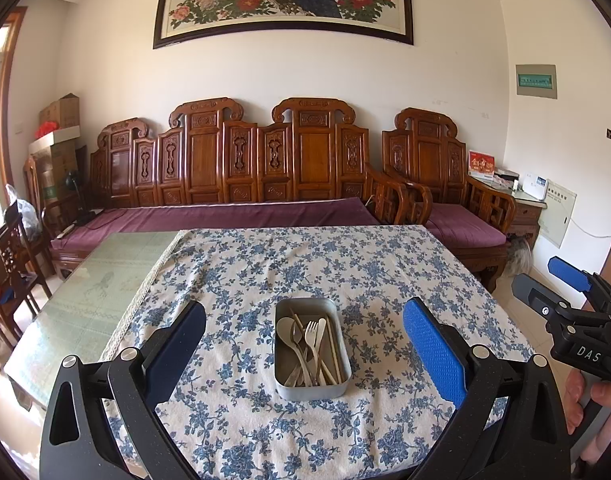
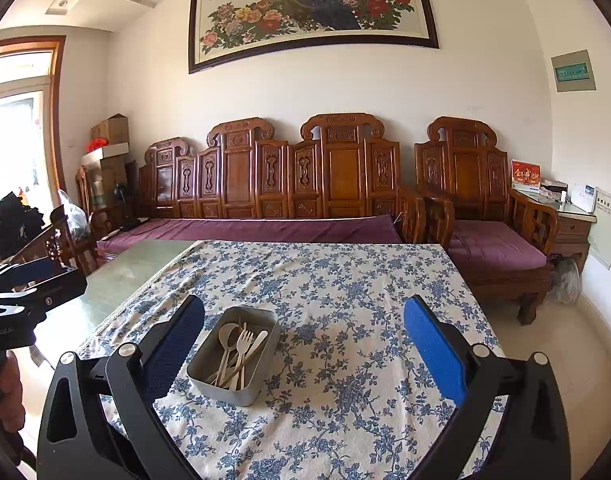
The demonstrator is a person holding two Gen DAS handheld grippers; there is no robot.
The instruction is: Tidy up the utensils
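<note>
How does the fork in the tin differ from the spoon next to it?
The fork ends in separate tines; the spoon ends in a round, solid bowl. The fork lies nearer the middle of the metal tin, the spoon toward its left wall. Both look pale and plastic-like, heads pointing away from the cameras, handles crossing among the other utensils.

White walls [image 1: 105, 72], daylight from a wood-framed window [image 2: 21, 132] at left. Large framed peacock-and-peony painting [image 2: 313, 8] hangs high on the back wall. Below it a carved wooden sofa [image 1: 233, 160] with purple cushion [image 1: 209, 216], matching armchair [image 1: 437, 172] to its right. Small side cabinet [image 1: 525, 212] in the right corner, grey wall panel [image 1: 536, 81] above. Cardboard boxes [image 1: 59, 114] stacked in the left corner. Table with blue floral cloth [image 1: 305, 256], its left edge bare glass [image 1: 105, 272]. Pale tiled floor [image 2: 565, 340].
</note>
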